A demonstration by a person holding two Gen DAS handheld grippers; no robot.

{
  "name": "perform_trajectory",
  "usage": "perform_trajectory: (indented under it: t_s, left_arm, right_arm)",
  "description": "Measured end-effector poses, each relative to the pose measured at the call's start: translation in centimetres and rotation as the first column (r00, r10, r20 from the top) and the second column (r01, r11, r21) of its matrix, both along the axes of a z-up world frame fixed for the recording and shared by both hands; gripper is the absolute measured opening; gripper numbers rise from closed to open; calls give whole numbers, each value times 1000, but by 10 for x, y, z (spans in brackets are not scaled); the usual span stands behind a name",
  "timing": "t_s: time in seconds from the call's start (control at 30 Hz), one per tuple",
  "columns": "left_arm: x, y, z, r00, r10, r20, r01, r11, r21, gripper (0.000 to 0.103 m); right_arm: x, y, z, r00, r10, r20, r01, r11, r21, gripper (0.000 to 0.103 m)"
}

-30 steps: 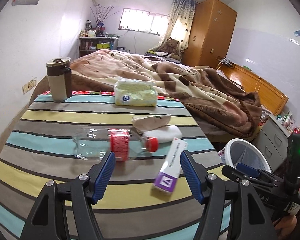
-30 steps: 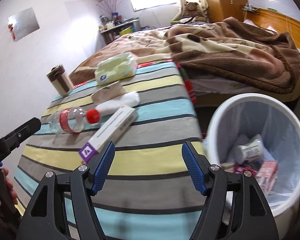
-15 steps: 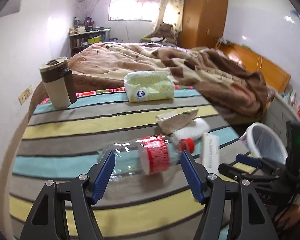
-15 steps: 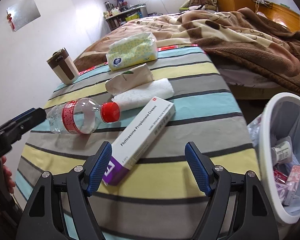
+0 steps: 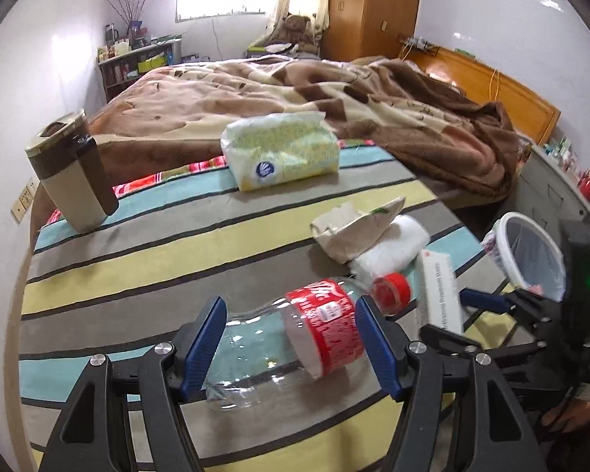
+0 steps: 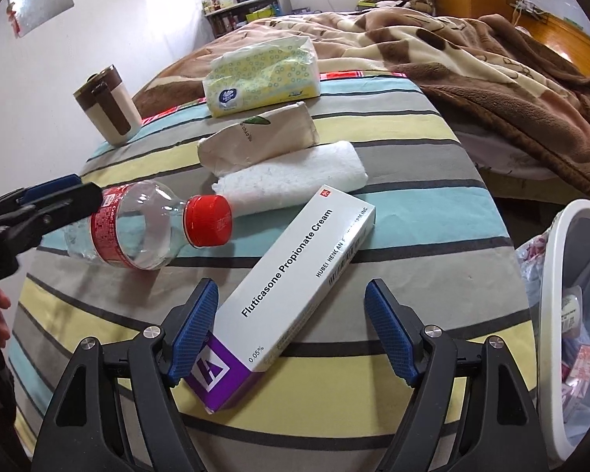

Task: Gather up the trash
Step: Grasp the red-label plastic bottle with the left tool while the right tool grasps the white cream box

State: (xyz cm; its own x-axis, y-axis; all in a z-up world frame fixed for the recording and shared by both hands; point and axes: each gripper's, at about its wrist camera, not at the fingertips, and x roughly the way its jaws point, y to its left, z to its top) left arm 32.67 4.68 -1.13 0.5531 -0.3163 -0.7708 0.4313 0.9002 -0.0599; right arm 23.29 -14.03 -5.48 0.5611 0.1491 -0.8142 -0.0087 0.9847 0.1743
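An empty clear plastic bottle (image 5: 295, 338) with a red label and red cap lies on its side on the striped tablecloth (image 5: 145, 259). My left gripper (image 5: 291, 338) is open with its jaws on either side of the bottle body. A white and purple cream box (image 6: 291, 291) lies flat beside the bottle (image 6: 137, 232). My right gripper (image 6: 291, 330) is open with its jaws around the purple end of the box. A crumpled beige paper pack (image 6: 259, 137) and a white folded towel (image 6: 295, 177) lie just beyond.
A white trash bin (image 6: 554, 314) with a liner and some rubbish stands off the table's right edge. A brown-and-cream travel mug (image 5: 72, 173) and a yellow tissue pack (image 5: 283, 149) stand at the table's far side. A bed with a brown blanket (image 5: 334, 102) lies behind.
Both grippers have moved forward and down. The left jaws now straddle the bottle and the right jaws straddle the cream box end. Neither has closed.
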Motion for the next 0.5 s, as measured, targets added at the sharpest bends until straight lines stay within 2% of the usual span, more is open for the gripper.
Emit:
perform_trajectory:
  t_s: [0.17, 0.27, 0.4, 0.5]
  left_arm:
    - [-4, -4, -6, 998, -58, -40, 58, 998, 3, 68]
    - [-13, -11, -7, 997, -74, -38, 75, 997, 32, 68]
    - [-27, -23, -16, 989, -126, -72, 131, 989, 66, 68]
    - [-34, -29, -21, 987, -131, -94, 139, 987, 77, 68]
  right_arm:
    - [-2, -2, 2, 1000, 8, -7, -8, 999, -37, 79]
    - [-6, -6, 3, 1000, 6, -10, -6, 998, -55, 79]
    - [-9, -13, 3, 1000, 0, -12, -1, 998, -70, 79]
    - [-10, -19, 4, 1000, -9, -11, 8, 996, -84, 79]
